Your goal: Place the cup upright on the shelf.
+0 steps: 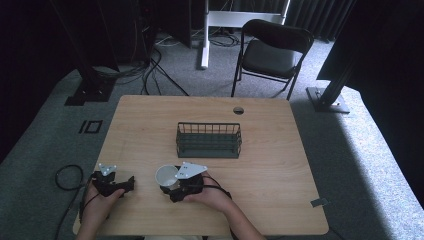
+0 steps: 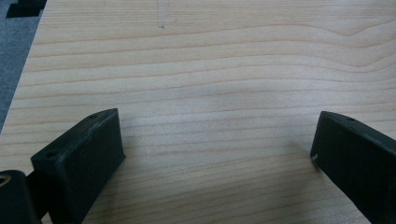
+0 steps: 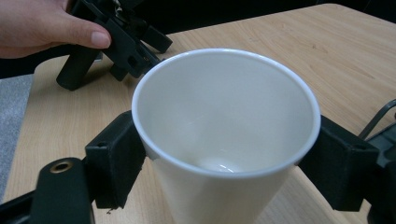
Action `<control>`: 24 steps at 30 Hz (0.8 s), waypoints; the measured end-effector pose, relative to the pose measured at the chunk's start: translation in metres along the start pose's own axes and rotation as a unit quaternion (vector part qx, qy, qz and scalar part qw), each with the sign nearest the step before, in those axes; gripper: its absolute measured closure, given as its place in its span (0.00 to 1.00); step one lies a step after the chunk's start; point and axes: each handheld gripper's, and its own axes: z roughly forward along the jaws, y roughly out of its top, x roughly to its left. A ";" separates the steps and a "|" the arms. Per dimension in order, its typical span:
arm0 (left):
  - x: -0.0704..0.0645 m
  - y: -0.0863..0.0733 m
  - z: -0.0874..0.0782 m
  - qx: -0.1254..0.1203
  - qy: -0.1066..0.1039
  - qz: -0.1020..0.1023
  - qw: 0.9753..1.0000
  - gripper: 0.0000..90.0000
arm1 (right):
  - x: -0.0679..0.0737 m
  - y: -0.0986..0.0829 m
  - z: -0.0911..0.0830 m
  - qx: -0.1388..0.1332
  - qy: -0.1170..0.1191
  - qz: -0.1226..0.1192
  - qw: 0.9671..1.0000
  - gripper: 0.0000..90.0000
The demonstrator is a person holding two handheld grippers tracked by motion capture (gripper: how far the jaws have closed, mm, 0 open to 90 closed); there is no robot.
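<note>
The right gripper (image 3: 219, 154) grasps the cup (image 3: 224, 121); the left gripper (image 2: 215, 154) is released over the counter (image 2: 210, 70). A weak squeeze could let the smooth cup slip.

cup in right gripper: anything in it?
Empty. The right gripper view looks into the cup: bare white walls and bottom, no liquid. The fingers clamp its sides.

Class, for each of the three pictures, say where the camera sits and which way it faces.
High view: above the table's near side, looking forward and down; both hands, left gripper, right gripper.
Left gripper view: on the left gripper, facing bare tabletop between open jaws.
Right gripper view: on the right gripper, jaws around the white cup.
Shared: high and right gripper views show the cup.
</note>
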 end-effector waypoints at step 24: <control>0.000 0.000 0.000 0.000 0.000 0.000 1.000 0.03 | -0.007 0.043 -0.026 -0.047 -0.012 0.011 0.999 0.23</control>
